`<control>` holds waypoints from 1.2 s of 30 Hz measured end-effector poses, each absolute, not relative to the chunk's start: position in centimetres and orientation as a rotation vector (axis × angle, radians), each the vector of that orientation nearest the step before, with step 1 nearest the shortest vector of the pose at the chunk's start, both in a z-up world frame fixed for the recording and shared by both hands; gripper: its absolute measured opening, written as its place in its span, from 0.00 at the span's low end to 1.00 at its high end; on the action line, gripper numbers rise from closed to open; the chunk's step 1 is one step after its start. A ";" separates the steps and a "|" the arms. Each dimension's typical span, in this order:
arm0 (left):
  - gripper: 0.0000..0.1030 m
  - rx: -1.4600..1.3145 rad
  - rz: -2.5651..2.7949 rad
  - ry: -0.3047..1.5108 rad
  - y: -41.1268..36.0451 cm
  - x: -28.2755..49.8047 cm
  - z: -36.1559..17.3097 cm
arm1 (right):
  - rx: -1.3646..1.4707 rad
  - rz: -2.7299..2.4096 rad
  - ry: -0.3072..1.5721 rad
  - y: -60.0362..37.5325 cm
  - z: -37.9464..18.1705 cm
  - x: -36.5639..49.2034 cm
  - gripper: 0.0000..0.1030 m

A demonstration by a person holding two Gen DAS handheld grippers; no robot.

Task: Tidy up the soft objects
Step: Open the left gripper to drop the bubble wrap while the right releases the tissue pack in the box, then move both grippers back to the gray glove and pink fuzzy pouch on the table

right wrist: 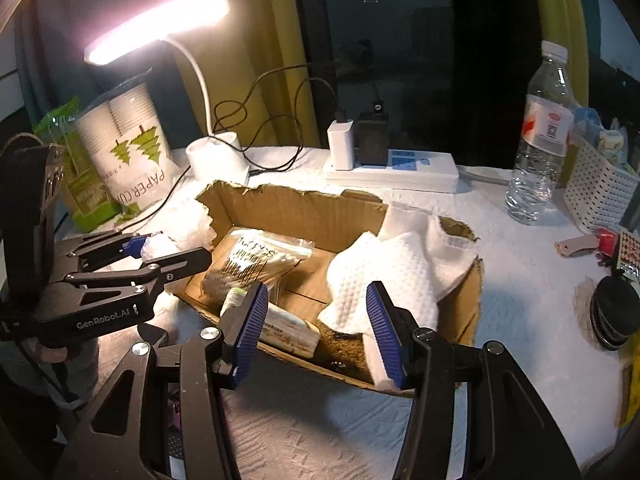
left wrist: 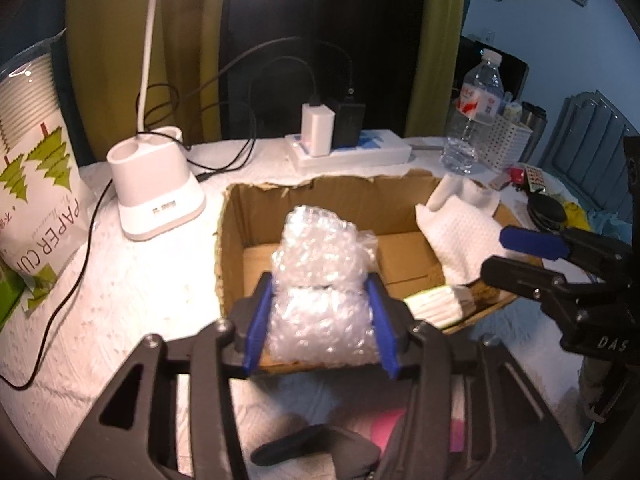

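Note:
My left gripper [left wrist: 320,320] is shut on a bundle of clear bubble wrap [left wrist: 320,280] and holds it over the near left edge of an open cardboard box [left wrist: 360,196]. In the right wrist view the left gripper [right wrist: 160,250] shows at the box's left wall with the bubble wrap [right wrist: 188,228] in it. My right gripper [right wrist: 318,328] is open and empty at the box's near edge [right wrist: 476,300]. White textured cloths [right wrist: 392,276] drape over the box's right side. A bag of cotton swabs [right wrist: 256,264] and a small white pack [right wrist: 280,320] lie inside.
A white desk lamp [right wrist: 216,156] stands at the back left beside a paper cup pack [right wrist: 132,152]. A power strip with chargers [right wrist: 392,168] lies behind the box. A water bottle [right wrist: 540,140], a white basket [right wrist: 600,192] and a black round object [right wrist: 616,312] are at the right.

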State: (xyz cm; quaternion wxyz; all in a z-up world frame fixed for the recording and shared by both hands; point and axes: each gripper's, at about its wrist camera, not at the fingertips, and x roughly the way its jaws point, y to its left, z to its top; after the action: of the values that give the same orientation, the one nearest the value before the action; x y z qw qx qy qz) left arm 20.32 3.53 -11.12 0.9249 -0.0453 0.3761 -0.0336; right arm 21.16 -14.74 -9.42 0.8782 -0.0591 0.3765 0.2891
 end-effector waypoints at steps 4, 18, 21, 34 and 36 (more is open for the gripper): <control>0.50 -0.094 -0.057 0.772 3.7 20.1 -11.1 | -0.126 0.602 0.789 -14.5 -9.4 21.1 0.53; 0.64 -0.108 -0.043 0.705 4.4 17.3 -8.9 | -0.144 0.595 0.759 -14.5 -7.7 18.7 0.53; 0.64 -0.112 -0.044 0.690 4.6 16.3 -8.5 | -0.149 0.595 0.749 -14.5 -7.3 17.9 0.53; 0.65 -0.118 -0.055 0.661 5.0 12.4 -7.9 | -0.168 0.592 0.734 -13.9 -6.6 14.7 0.53; 0.65 -0.121 -0.055 0.662 5.0 11.9 -8.1 | -0.171 0.593 0.736 -13.8 -6.8 14.2 0.53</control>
State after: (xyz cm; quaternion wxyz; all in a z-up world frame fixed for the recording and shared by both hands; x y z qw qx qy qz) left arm 11.94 4.99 -8.14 0.9435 -0.0595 0.3248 -0.0270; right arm 14.15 -13.80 -6.80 0.8870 -0.0825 0.3538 0.2851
